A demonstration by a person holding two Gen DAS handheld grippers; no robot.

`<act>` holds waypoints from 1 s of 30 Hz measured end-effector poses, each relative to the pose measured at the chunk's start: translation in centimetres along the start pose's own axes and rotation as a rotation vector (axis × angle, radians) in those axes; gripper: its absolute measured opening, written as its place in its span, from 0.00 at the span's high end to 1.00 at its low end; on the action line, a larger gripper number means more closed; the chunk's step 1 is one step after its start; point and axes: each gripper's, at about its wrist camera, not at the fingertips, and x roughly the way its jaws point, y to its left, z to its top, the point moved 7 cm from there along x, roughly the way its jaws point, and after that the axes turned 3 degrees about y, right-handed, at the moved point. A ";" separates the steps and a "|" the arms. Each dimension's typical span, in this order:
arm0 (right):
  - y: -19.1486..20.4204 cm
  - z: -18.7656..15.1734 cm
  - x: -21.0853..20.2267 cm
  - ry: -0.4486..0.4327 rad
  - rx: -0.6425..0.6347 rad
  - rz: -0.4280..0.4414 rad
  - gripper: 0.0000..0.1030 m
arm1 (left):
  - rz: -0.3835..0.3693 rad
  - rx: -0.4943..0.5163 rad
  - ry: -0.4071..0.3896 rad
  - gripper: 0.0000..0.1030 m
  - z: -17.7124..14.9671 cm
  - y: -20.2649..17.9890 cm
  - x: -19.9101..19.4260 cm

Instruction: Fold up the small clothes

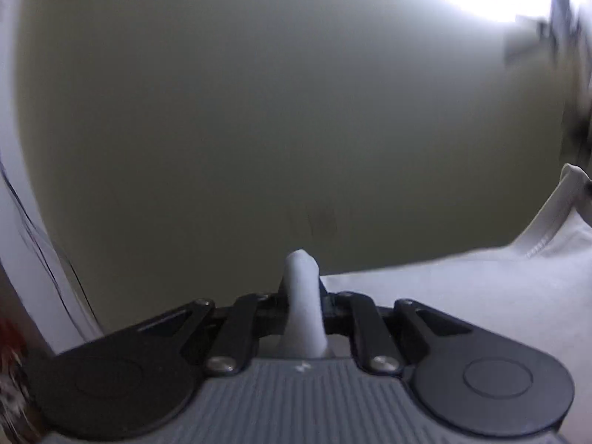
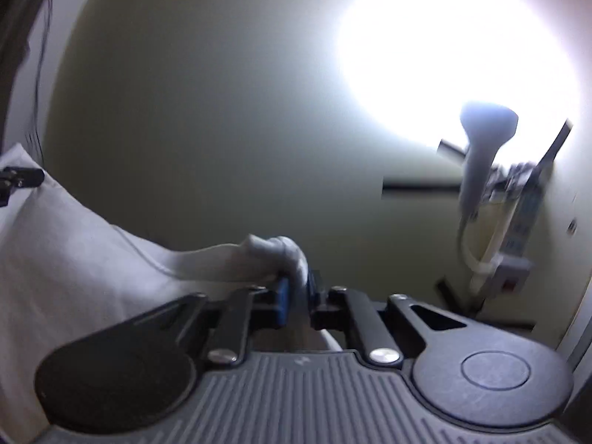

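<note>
A: White garment (image 1: pixel 462 296) hangs stretched between us, both cameras facing a wall (image 1: pixel 259 111). No fold visible yet, so we judge it early; all folding remains.

B: Agreed. Left gripper (image 1: pixel 301 296) is pinched onto a bunched corner. Right gripper (image 2: pixel 296 292) is likewise clamped on cloth, blue pads (image 2: pixel 283 296) nearly together.

A: Lamp (image 2: pixel 481 148) on the right, blurred.

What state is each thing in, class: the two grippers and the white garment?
Left gripper: shut, pinching a bunched fold of cloth.
Right gripper: shut, pinching another bunched fold.
White garment: held at two points, spread between the grippers.
Lamp: on, glaring.
</note>
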 end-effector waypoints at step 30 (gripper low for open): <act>-18.8 -24.3 -9.0 0.290 0.032 -0.359 0.47 | -0.153 0.027 0.302 0.98 -26.2 7.6 -8.0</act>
